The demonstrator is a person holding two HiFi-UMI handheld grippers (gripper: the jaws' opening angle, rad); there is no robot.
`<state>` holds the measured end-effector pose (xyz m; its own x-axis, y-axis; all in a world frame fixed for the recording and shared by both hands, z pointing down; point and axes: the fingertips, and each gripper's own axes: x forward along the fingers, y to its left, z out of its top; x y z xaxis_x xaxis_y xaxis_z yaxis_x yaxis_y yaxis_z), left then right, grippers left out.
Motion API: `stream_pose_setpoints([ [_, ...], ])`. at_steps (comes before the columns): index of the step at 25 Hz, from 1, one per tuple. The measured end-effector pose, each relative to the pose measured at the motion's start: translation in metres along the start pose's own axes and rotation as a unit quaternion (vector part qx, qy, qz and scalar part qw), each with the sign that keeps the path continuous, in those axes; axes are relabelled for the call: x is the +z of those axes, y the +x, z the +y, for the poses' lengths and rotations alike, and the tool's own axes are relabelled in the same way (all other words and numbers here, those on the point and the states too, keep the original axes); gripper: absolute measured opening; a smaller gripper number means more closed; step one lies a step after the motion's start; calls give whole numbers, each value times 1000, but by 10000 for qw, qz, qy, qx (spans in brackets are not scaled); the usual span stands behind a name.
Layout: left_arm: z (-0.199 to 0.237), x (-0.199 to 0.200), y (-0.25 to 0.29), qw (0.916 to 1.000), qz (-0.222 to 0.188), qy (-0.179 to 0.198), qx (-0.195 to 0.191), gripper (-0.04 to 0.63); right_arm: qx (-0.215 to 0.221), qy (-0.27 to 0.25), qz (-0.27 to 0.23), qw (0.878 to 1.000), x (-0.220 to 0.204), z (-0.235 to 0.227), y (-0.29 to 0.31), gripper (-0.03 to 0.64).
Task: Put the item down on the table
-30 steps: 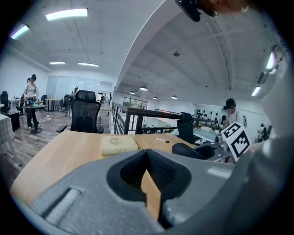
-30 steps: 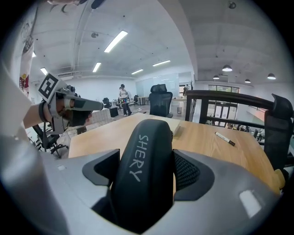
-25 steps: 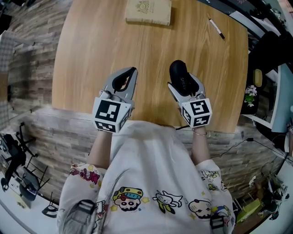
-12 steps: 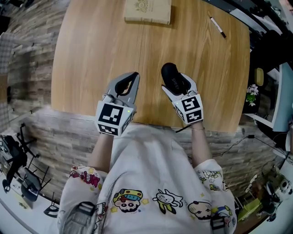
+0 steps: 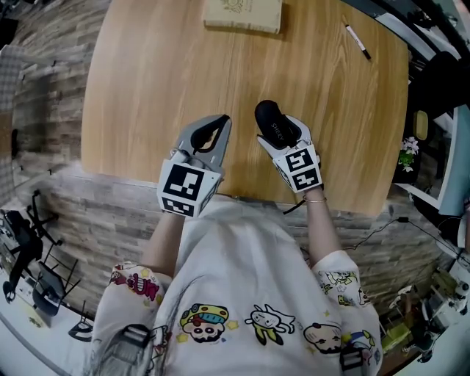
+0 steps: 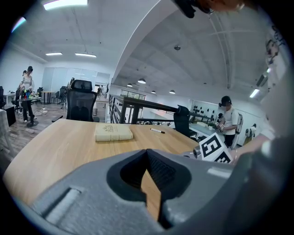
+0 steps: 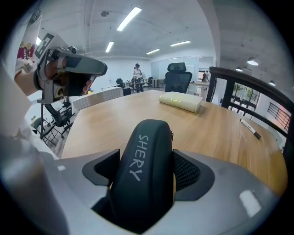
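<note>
Right gripper view puts the black, rounded oblong case with pale lettering [image 7: 142, 151] squarely in your right tool [image 7: 149, 173]. The jaws stand wide and press on its two long sides. It sits over the light wooden counter [image 5: 147, 73], close to the near edge and right of the middle. No view shows whether its far end touches the wood.

The case's long axis runs along the tool, with the free rounded end pointing away from you toward the far edge and tipped downward. The other end is buried between the jaws.

The main risk is letting go while it is tilted. The curved shell would likely drop on its nose, then rock or roll sideways. It could also slide back off the near edge, which lies just behind it.

Your left tool [image 5: 220, 128] is empty, its jaws meeting at the tips, just beside the case, so a sideways roll could hit it. The beige book [image 5: 244, 15] and black pen [image 5: 358, 42] lie well apart at the far edge.
</note>
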<state>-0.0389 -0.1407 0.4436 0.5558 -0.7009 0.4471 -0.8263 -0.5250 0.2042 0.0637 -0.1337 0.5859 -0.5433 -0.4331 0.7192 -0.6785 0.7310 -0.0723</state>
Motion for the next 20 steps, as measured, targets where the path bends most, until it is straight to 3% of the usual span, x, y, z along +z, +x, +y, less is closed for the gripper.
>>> stream_pose_setpoints([
  [20,1,-10,4,9999,151,-73,40,2,340,-312,298,9985,-13,10,25,370],
])
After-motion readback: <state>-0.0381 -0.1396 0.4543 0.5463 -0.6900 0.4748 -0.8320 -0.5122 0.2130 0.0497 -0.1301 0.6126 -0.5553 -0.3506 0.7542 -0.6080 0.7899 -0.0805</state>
